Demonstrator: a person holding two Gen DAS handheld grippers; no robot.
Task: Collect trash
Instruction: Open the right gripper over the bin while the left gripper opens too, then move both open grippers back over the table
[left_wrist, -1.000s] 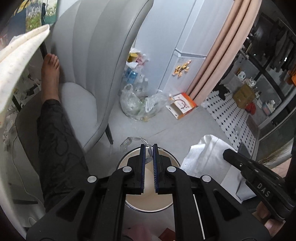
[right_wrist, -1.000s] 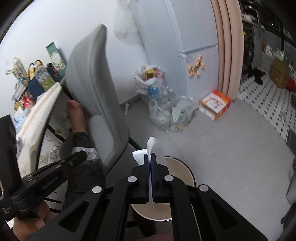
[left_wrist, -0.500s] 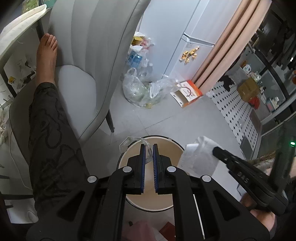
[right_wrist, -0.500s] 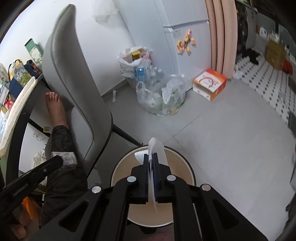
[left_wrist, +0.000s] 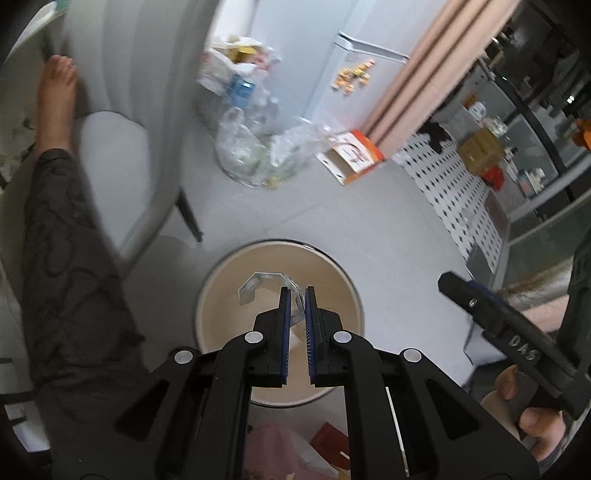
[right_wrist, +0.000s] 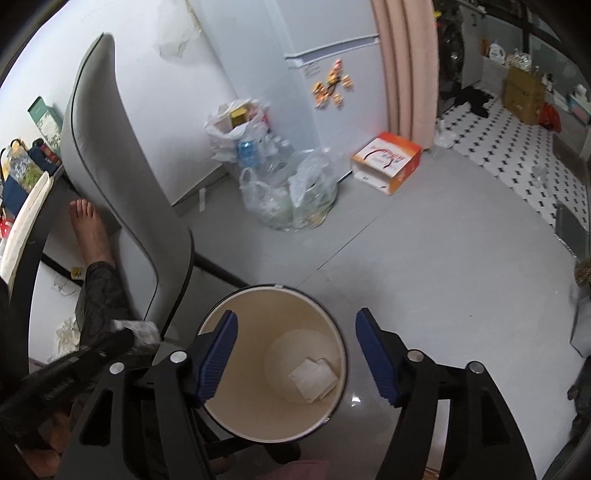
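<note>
A round cream waste bin (left_wrist: 221, 291) (right_wrist: 236, 314) stands on the grey floor below both grippers. My left gripper (left_wrist: 296, 291) is shut on a clear plastic wrapper (left_wrist: 258, 282) and holds it over the bin's mouth. My right gripper (right_wrist: 295, 325) is open wide and empty above the bin. A white tissue (right_wrist: 313, 373) lies flat on the bin's bottom. The right gripper also shows at the right edge of the left wrist view (left_wrist: 458, 288).
A grey chair (right_wrist: 122, 177) stands left of the bin, with a person's leg and bare foot (right_wrist: 88, 229) on it. Clear bags of trash (right_wrist: 291, 199) and an orange-white box (right_wrist: 388, 160) sit by the fridge (right_wrist: 332, 74). A tiled floor lies far right.
My right gripper opened and let go of the white tissue, which fell to the bin's bottom. My left gripper moved forward over the bin with the plastic wrapper still in it.
</note>
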